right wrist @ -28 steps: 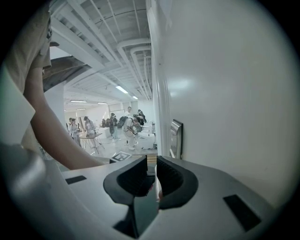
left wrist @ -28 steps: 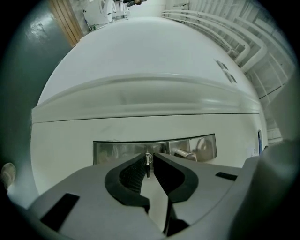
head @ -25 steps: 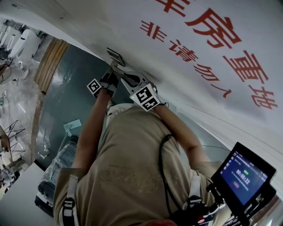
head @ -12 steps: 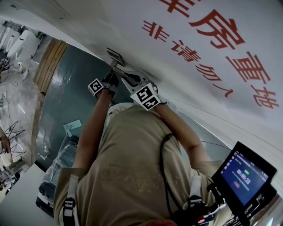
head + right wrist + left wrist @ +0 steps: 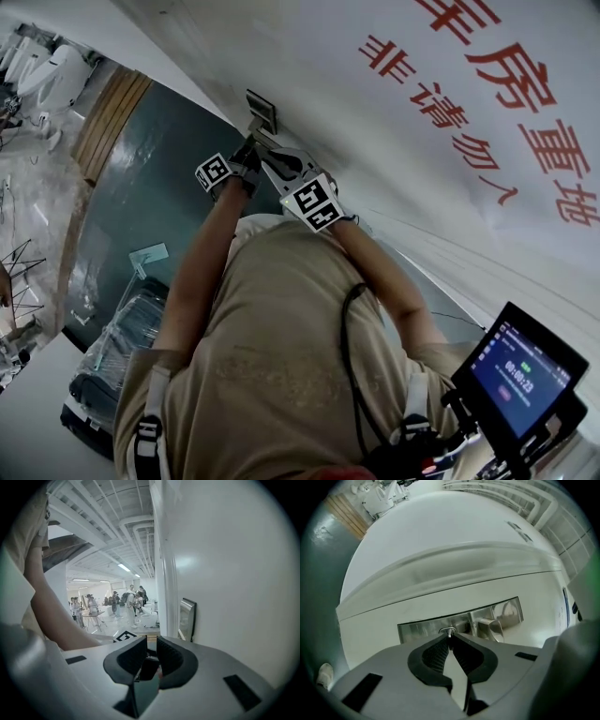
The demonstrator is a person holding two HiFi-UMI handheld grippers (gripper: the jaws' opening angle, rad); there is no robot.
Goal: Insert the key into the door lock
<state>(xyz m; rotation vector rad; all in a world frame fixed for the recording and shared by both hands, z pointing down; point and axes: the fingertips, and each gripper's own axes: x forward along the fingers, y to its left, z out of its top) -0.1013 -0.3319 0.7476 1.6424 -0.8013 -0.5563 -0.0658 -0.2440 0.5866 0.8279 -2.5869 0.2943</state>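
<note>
The left gripper (image 5: 450, 638) is closed tight on the key (image 5: 449, 631), and only a thin bright sliver of the key shows beyond the tips. The lock (image 5: 419, 629) lies straight ahead, with its keyhole right at the key's tip. The key's long axis points level into the door (image 5: 454, 602), so I judge the push must go straight forward. How deep the key sits I cannot tell. The right gripper (image 5: 149, 645) is beside the lock, its jaws a little apart and holding nothing. Further right, the red writing (image 5: 439, 101) reads 非请勿入, and the screen (image 5: 518, 373) shows 00:00:23.
</note>
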